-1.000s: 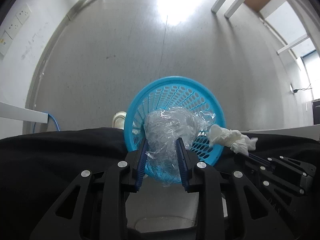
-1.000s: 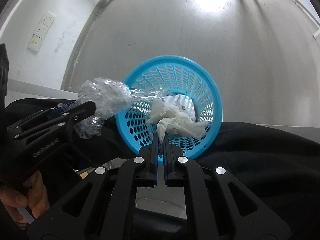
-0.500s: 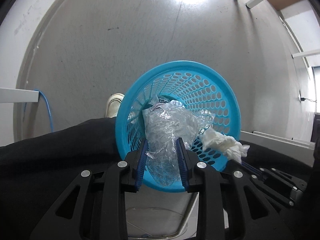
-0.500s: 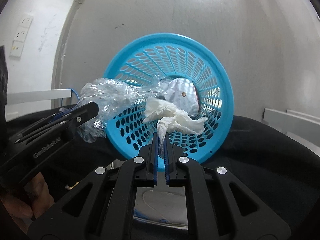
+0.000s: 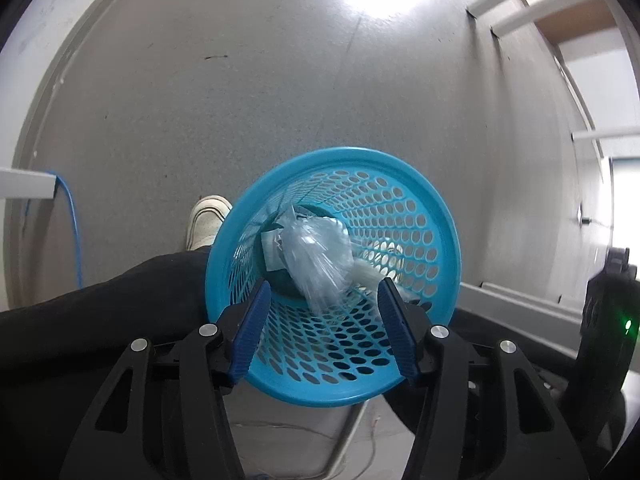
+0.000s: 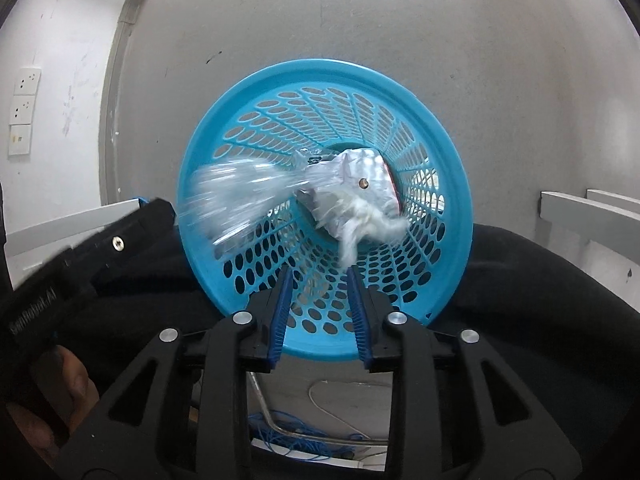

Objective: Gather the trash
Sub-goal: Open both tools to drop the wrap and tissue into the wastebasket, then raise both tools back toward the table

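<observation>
A blue perforated basket [image 5: 436, 216] stands on the floor below both grippers; it also shows in the right wrist view [image 6: 256, 92]. My left gripper [image 5: 324, 304] is open over its rim, and a crumpled clear plastic wrap [image 5: 316, 252] is blurred, falling inside the basket. My right gripper [image 6: 320, 280] is open, and a white tissue [image 6: 368, 220] is blurred, falling inside the basket. The plastic wrap [image 6: 236, 196] streaks past in the right wrist view, beside the left gripper's black body [image 6: 80, 264]. A silvery wrapper [image 6: 360, 176] lies at the basket bottom.
The basket sits against black-trousered legs [image 5: 100, 312] with a white shoe [image 5: 206, 220] beside it. A blue cable [image 5: 72, 220] hangs at the left wall. Wall sockets [image 6: 24, 112] are at the left. White table legs [image 5: 520, 4] stand at the far right. Blue wires [image 6: 296, 440] lie below.
Both grippers have opened. The plastic wrap and the tissue have left their jaws and are dropping into the basket. Both cameras moved closer over the basket.
</observation>
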`<state>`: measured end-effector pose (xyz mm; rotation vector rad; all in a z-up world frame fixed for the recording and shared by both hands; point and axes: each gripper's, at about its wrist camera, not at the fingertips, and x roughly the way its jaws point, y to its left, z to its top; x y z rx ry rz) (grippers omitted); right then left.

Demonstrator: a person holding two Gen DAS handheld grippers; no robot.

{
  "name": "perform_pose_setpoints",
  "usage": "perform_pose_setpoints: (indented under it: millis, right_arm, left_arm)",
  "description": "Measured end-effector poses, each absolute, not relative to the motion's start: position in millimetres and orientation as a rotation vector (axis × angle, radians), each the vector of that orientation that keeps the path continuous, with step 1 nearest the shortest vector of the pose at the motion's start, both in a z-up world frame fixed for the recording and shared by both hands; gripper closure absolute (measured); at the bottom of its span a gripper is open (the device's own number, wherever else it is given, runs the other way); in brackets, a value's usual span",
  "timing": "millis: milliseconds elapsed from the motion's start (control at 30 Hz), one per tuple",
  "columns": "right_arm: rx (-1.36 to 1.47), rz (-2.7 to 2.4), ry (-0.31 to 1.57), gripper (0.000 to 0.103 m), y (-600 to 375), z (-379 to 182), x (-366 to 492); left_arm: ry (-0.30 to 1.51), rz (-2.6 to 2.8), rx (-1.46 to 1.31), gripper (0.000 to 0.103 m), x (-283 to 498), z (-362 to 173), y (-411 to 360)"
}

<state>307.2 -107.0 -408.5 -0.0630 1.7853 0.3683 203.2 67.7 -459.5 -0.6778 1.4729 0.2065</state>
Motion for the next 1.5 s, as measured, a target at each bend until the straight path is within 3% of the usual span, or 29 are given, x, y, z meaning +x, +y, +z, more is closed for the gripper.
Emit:
perform_pose_setpoints:
  millis: [433,867,1267,1500]
  right_arm:
    - [-0.169,0.389,1.705,0.075,-99,-389,300]
    - [-0.235,0.415,1.508,0.075,-103,-325,279]
    - [-0.253,0.496,1.357,0.06,-109,-265,240]
    - [-0.241,0.499,1.295,0.051,-124,-234,220]
  left_arm:
    - [1.461,0.221,-0.59,0.049,196,-441,63]
    - [1.351,0.237,-0.495,0.042,168,-387,62]
    - [1.221,0.206,-0.322,0.036,133,-336,38]
    - [1.157,0.183,-0.302,0.027,104,-306,32]
